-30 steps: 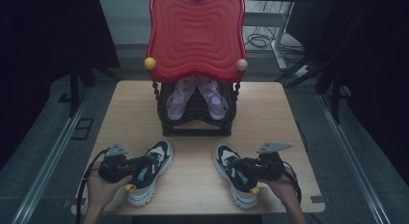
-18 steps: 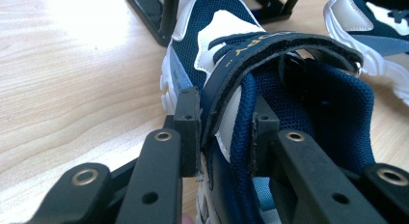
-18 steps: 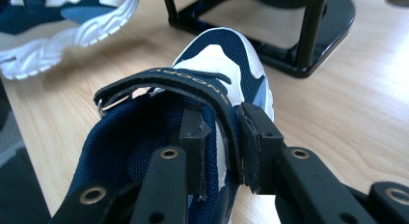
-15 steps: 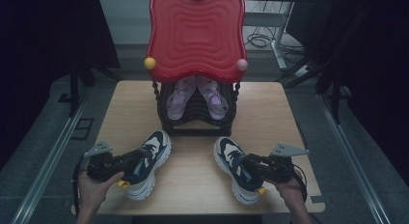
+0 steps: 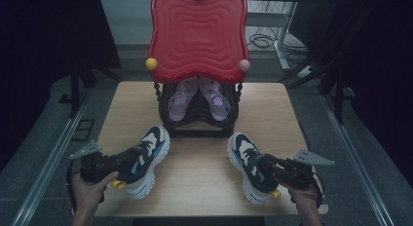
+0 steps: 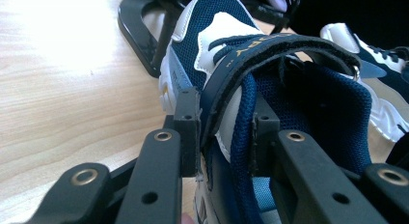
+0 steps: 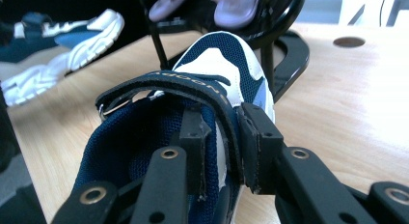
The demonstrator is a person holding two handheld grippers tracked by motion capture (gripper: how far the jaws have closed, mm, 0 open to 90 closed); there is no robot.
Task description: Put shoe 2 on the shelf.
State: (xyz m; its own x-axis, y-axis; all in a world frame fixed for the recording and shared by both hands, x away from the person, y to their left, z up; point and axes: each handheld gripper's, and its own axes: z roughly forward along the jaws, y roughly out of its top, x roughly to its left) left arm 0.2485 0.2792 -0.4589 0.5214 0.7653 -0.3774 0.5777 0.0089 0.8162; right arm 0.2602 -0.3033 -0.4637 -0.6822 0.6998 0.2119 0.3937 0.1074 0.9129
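- At lower left of the high view: left hand [image 5: 90, 187] wrapped around the left gripper [image 5: 134, 158], held roughly level and pointed toward the table's middle, jaws pinching the collar wall of the left sneaker [image 5: 146, 160], one pad outside, one inside the opening.
- At lower right: right hand [image 5: 304, 194] on the right gripper [image 5: 260, 168], also level and angled inward, jaws clamped on the collar wall and strap end of the right sneaker [image 5: 251, 167].
- Between the hands: both navy-and-white sneakers resting sole-down on the wooden table [image 5: 204, 172], well apart, toes toward the black shoe rack [image 5: 200, 120].
- On the rack: pair of lilac shoes [image 5: 198, 97], beneath a red wavy-edged panel [image 5: 197, 31] with a yellow knob and a pink knob at its lower corners.
- Beyond the table: dark room, grey floor, cables near a white stand.
- On each sneaker's strap: gold lettering, partly covered; too incomplete to read with confidence.
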